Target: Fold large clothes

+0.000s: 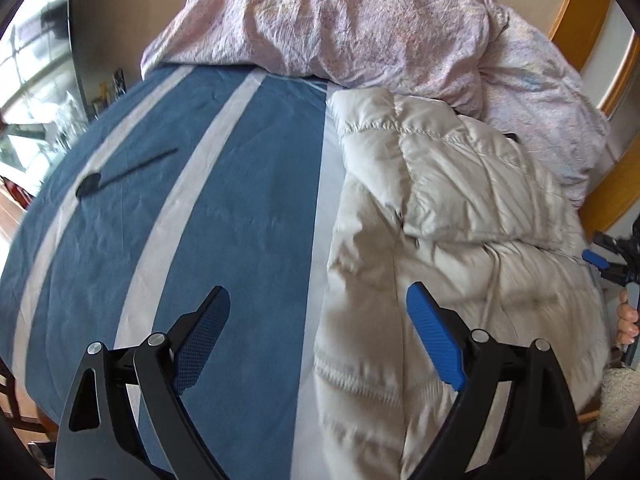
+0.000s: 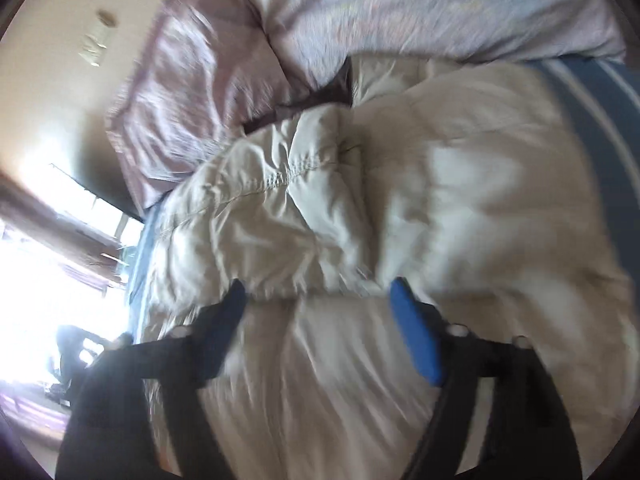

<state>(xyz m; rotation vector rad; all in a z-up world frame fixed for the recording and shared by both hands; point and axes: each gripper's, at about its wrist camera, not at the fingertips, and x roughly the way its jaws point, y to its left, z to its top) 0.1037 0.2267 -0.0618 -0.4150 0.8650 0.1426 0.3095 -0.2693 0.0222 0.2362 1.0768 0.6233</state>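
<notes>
- Left wrist view: the left gripper (image 1: 318, 312) hung over the bed with its jaws spread wide and nothing between the pads.
- One blue pad sat over the bedspread (image 1: 224, 208), which was blue with pale stripes; the other sat over the edge of the jacket (image 1: 432, 208).
- The jacket, cream and quilted, lay in a heap on the right half of the bedspread, its far end just beside the pillow (image 1: 340, 20).
- A pink patterned duvet (image 1: 548, 92) was bunched to the right of the pillow, touching the jacket's far side.
- A black thing with a thin handle (image 1: 120, 176) lay alone on the blue cloth, well apart from the jacket; what it was could not be told.
- At the right edge, the right gripper (image 1: 604, 264) showed partly, with fingers (image 1: 626, 318) of a hand on its grip.
- Right wrist view, heavily blurred: the right gripper (image 2: 318, 296) stood above the jacket (image 2: 460, 200), jaws apart.
- No cloth appeared pinched between its pads; the jacket lay beneath them.
- Pink bedding (image 2: 400, 4) lay beyond the jacket, and a strip of bedspread (image 2: 592, 112) showed at right.
- A bright window (image 2: 48, 248) filled the left side.
</notes>
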